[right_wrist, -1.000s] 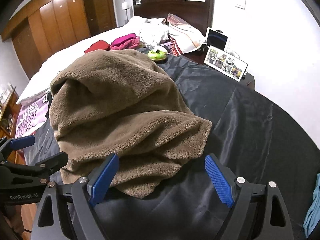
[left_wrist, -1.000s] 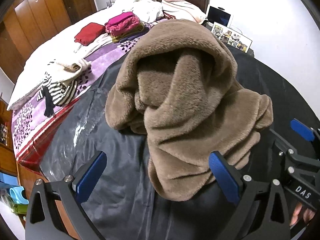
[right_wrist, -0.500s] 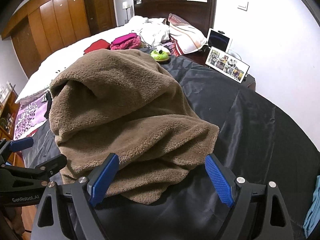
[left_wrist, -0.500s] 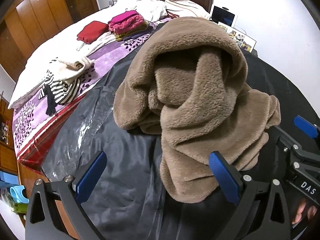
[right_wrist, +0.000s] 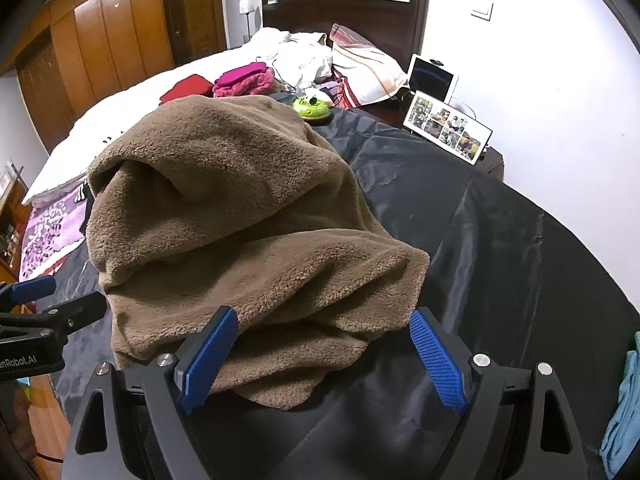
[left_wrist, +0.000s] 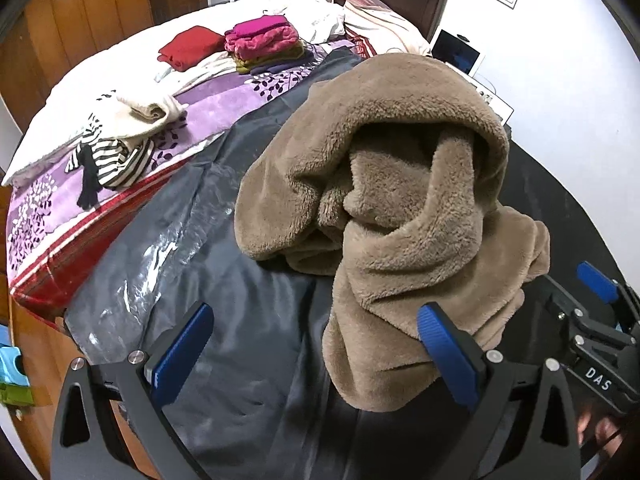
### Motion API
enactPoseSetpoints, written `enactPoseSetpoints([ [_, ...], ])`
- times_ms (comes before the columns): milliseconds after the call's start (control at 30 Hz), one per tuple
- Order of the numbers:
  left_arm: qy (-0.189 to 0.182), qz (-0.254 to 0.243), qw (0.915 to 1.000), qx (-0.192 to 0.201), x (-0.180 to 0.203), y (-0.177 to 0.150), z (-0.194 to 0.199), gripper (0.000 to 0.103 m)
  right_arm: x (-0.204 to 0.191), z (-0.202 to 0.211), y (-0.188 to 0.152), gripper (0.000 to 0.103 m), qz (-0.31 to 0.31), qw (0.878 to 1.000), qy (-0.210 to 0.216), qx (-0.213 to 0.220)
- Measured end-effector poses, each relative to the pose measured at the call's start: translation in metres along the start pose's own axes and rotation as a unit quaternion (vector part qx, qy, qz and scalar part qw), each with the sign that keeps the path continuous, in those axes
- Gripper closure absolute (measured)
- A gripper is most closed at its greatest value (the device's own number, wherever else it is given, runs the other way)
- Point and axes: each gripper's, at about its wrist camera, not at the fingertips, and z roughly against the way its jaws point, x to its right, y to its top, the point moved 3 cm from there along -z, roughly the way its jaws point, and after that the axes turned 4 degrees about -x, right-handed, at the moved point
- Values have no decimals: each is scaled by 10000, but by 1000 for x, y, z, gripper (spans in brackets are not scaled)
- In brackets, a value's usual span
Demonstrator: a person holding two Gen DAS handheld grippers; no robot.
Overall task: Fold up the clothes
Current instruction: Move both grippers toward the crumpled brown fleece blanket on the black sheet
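A brown fleece garment [left_wrist: 400,200] lies in a bunched heap on the black sheet [left_wrist: 240,320] at the foot of the bed. My left gripper [left_wrist: 316,344] hovers open at the heap's near left side, with the fleece's lower hem beside its right finger [left_wrist: 444,352]. In the right wrist view the same fleece [right_wrist: 240,220] fills the middle. My right gripper [right_wrist: 320,352] is open over the near hem, and loose fleece lies between its wide-set fingers without being pinched. Each gripper shows at the edge of the other's view: the right gripper [left_wrist: 600,300], the left gripper [right_wrist: 40,312].
Folded clothes sit further up the bed: a red piece [left_wrist: 188,46], a pink stack [left_wrist: 264,36], a cream piece [left_wrist: 148,110] and a striped one [left_wrist: 112,156]. A green toy [right_wrist: 312,108], a photo frame [right_wrist: 448,128] and a tablet [right_wrist: 432,78] stand near the headboard.
The left gripper has drifted a little sideways, so the fleece sits further right in its view. The right gripper has stayed put. Both have stayed open.
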Motion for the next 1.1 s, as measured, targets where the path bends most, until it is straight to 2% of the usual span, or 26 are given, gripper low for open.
enactPoseSetpoints([
  [367,-100,-25,9998,177,2,18,4,1,3,-6,4,14,-34,9999,-95,-47],
  [567,43,-51,9993,366,0,43,3,1,6,-12,8,14,-58,9999,-102,-70],
  [800,329,-138,9986,401,-3,63,-10,1,7,-20,13,14,-41,9999,-90,-116],
  [1100,398,-185,9986,310,-4,69,-24,1,11,-34,18,14,-67,9996,-122,-240],
])
